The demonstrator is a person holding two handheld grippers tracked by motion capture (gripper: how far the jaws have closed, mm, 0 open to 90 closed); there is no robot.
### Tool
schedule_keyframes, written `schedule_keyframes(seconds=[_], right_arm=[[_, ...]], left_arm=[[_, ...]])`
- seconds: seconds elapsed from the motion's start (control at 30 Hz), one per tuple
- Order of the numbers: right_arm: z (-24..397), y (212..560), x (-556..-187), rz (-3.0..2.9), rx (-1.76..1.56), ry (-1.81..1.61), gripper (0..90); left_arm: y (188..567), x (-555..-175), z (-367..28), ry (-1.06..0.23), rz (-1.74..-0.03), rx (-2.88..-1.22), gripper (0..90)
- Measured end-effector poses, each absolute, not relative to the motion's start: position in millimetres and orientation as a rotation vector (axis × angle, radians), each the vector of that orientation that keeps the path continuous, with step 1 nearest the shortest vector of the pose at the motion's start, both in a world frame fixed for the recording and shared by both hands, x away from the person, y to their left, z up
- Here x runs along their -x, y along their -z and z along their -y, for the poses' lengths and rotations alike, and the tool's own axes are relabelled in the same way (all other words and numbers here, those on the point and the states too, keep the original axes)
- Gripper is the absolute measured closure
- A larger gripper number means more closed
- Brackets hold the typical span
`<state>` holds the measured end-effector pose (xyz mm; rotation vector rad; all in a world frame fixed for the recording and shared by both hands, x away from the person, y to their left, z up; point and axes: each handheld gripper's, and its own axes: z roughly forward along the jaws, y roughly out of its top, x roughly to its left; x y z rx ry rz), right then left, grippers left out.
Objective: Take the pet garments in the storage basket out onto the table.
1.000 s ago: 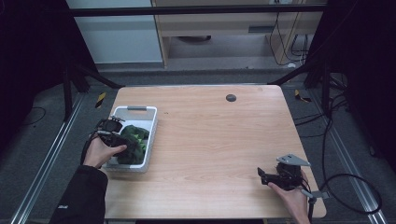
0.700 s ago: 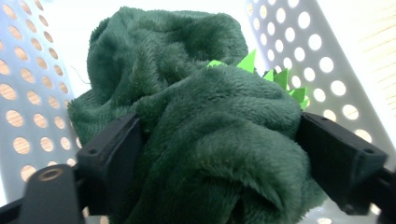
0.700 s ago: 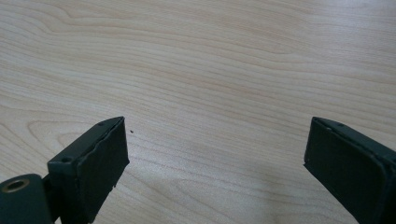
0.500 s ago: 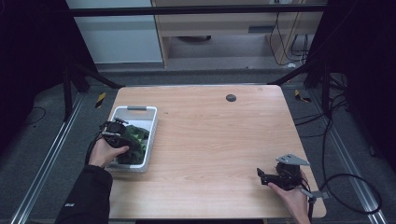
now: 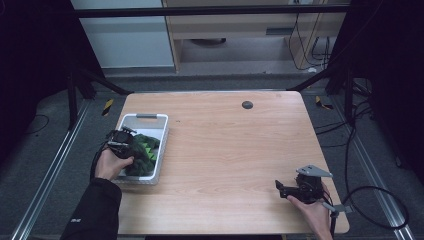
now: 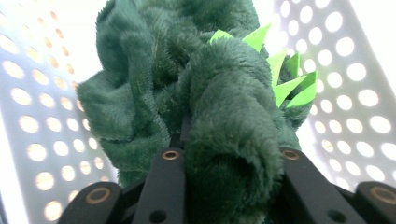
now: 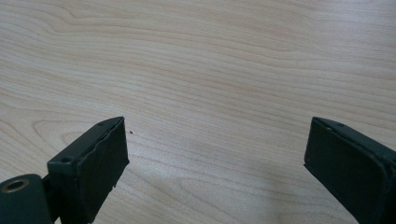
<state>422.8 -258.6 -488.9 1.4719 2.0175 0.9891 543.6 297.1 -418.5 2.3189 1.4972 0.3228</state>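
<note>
Your left gripper [image 5: 131,139] is down inside the white perforated basket [image 5: 146,117], which sits at the table's left edge, and its jaws have just been closing; in the left gripper view they now pinch a thick fold of the dark green plush toy [image 6: 205,116] between them, so count it as clenched on the toy. The toy (lime-green felt spikes [image 6: 285,74] along its back) lies bunched inside the basket, with the basket's holed walls rising on both sides of it. Judged from this: grasp made, lift not yet begun, since the toy rests in the basket. What is left is raising it clear of the basket's rim and carrying it out onto the wooden table [image 5: 235,150]. Your right gripper [image 5: 281,187] waits well apart from the basket, near the table's opposite front corner, jaws spread wide over bare wood with nothing between them
</note>
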Motion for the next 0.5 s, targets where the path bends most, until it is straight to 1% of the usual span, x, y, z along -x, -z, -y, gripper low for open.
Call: schedule_keyframes(seconds=[0.5], right_arm=[[259,488,-422,-2.015,-1.478,-0.998,6.4]], left_arm=[[366,-527,-301,-0.431,-1.408,-2.239,76.3]])
